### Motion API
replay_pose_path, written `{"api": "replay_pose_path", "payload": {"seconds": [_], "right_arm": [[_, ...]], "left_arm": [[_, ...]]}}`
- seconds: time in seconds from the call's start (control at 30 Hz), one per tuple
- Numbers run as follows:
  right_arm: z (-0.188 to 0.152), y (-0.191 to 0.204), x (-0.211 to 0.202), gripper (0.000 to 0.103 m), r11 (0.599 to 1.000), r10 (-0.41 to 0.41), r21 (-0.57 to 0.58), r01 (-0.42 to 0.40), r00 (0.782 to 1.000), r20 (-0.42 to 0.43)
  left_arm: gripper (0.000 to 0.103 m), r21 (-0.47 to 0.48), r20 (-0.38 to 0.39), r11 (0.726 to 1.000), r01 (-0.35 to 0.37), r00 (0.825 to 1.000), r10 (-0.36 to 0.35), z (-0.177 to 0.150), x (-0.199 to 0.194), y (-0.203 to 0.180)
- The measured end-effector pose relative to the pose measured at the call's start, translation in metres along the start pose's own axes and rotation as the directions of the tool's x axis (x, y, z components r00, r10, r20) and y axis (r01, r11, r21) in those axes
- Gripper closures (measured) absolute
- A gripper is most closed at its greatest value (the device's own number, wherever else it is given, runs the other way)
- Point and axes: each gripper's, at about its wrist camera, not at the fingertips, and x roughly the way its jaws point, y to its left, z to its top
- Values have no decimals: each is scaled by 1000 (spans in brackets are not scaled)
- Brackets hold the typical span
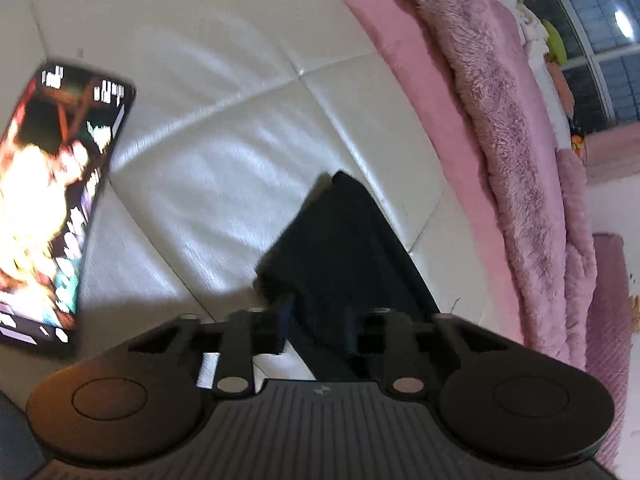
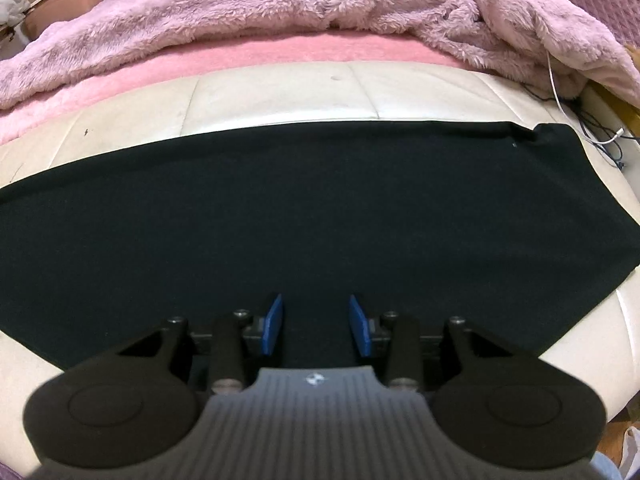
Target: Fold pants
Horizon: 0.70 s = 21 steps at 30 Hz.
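The black pants (image 2: pixel 304 208) lie spread flat across a white quilted leather cushion (image 2: pixel 280 96) and fill the middle of the right wrist view. My right gripper (image 2: pixel 316 324) hovers over their near edge, with its blue pads apart and nothing pinched. In the left wrist view a narrow folded end of the pants (image 1: pixel 344 240) runs from the cushion (image 1: pixel 224 120) down between the fingers of my left gripper (image 1: pixel 318 322). Its jaws stand apart with the cloth in the gap, and the blurred picture shows no pad pressing on it.
A phone (image 1: pixel 52 200) with a lit screen lies on the cushion left of the left gripper. A fluffy pink blanket (image 2: pixel 280 4) and a pink sheet (image 2: pixel 280 50) border the cushion's far side. A white cable (image 2: pixel 560 92) and dark cords trail at the right. A window (image 1: pixel 600 40) shows beyond.
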Motion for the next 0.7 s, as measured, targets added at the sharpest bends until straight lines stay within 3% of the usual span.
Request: {"api": "replay_pose_path", "payload": {"seconds": [0.07, 0.2, 0.33, 0.37, 0.4, 0.43, 0.57, 0.7], "right_arm": [[1, 0, 0, 68, 1000, 3, 2, -3, 1000, -3], [2, -1, -2, 68, 1000, 9, 1, -9, 1000, -7], [2, -2, -1, 66, 1000, 11, 1, -11, 1000, -20], [1, -3, -1, 65, 1000, 12, 2, -12, 1000, -21], [0, -3, 0, 65, 1000, 12, 1, -12, 1000, -20], [-1, -2, 1, 65, 1000, 10, -4, -10, 1000, -19], [0, -1, 1, 65, 1000, 7, -17, -8, 1000, -25], [0, -2, 2, 65, 1000, 13, -7, -13, 999, -31]], "left_arm": [[70, -42, -11, 999, 19, 1000, -19, -4, 7, 2], [68, -67, 4, 995, -78, 997, 79, -8, 18, 0], [69, -84, 39, 992, -94, 994, 97, -10, 19, -3], [74, -82, 46, 992, -95, 994, 99, -11, 20, -3], [99, -84, 53, 991, -108, 992, 113, -11, 21, -4], [103, -85, 55, 989, -120, 991, 125, -12, 23, -6], [103, -42, 95, 996, -83, 992, 86, -10, 7, -13], [103, 15, 60, 992, -125, 990, 124, 2, -1, -12]]}}
